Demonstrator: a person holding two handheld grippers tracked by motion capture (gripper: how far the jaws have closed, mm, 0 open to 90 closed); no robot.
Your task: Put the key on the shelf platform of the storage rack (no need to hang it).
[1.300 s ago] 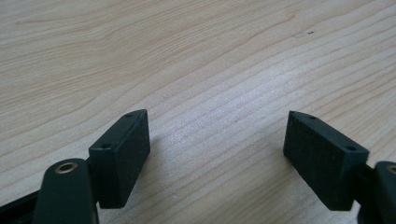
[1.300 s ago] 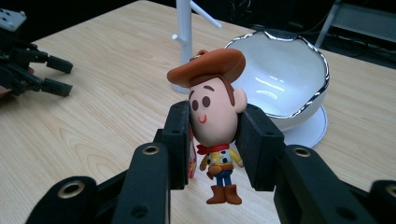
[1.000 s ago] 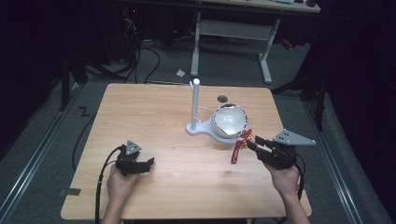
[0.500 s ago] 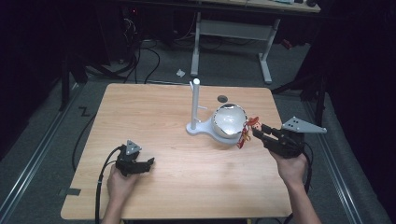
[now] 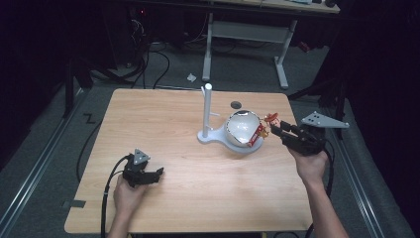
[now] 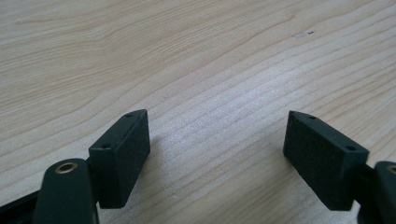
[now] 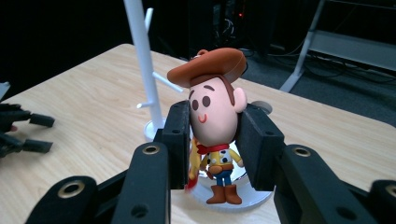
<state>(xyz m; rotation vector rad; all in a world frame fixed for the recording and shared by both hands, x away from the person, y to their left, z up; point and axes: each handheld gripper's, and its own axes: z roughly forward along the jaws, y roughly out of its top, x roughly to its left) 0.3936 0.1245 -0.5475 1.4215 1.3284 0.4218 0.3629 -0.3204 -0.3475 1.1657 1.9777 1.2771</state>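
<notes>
A cowboy figurine (image 7: pixel 215 105) with a brown hat, yellow shirt and brown boots hangs upright in my right gripper (image 7: pixel 214 135), whose pads are shut on the sides of its head. In the high view, the right gripper (image 5: pixel 274 129) holds the figurine (image 5: pixel 270 120) in the air just beyond the right rim of a white bowl (image 5: pixel 234 130). The bowl (image 7: pixel 250 198) lies under the figurine's boots. My left gripper (image 5: pixel 157 173) rests low at the table's front left, open, with bare wood between its jaws (image 6: pixel 217 154).
A white peg stand (image 5: pixel 207 106) rises just left of the bowl, its base against it; the stand (image 7: pixel 140 56) is behind the figurine. A small dark round hole (image 5: pixel 236 104) sits in the tabletop behind the bowl. The table's right edge (image 5: pixel 297 148) runs under my right hand.
My right gripper has risen with the figurine, moving away from the front edge and slightly right. The left gripper has stayed where it was.
</notes>
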